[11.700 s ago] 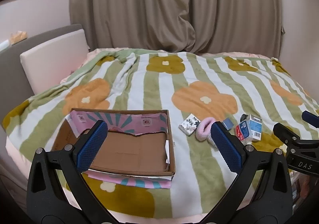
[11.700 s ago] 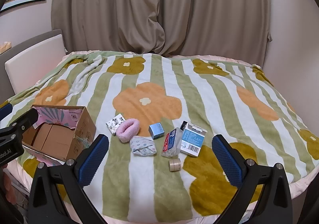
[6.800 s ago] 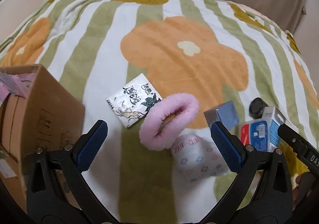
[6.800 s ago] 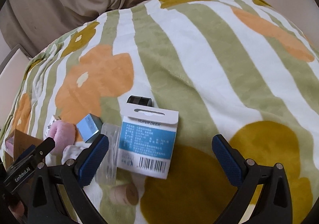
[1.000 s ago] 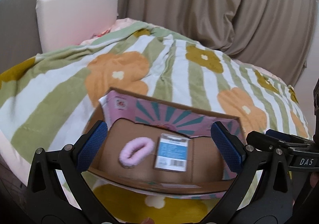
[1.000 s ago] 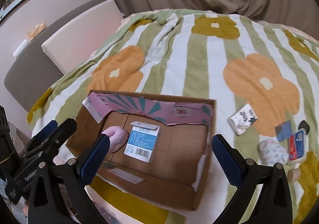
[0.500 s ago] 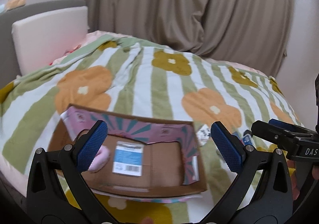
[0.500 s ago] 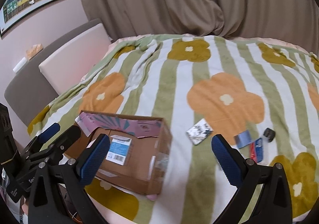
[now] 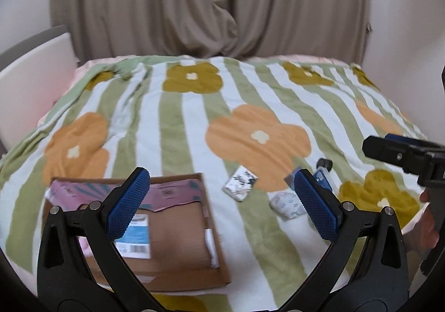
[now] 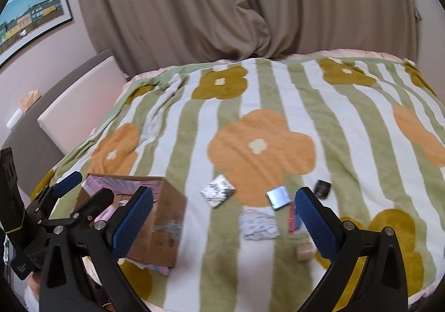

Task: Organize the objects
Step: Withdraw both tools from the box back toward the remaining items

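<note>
My left gripper (image 9: 222, 203) has its fingers spread wide with nothing between them, and my right gripper (image 10: 221, 214) is spread and bare too. Closest in the left view I look down into the cardboard box (image 9: 178, 231), where the blue-labelled card (image 9: 136, 238) lies flat on its floor; the right view shows only the box's outer side. Past the box, on the bed's flower blanket (image 10: 261, 145), lie the black-and-white packet (image 10: 217, 190), the patterned pouch (image 10: 258, 224) and the small blue box (image 10: 279, 196). Only the right view catches the tape roll (image 10: 304, 251) and the framed picture (image 10: 30, 17).
</note>
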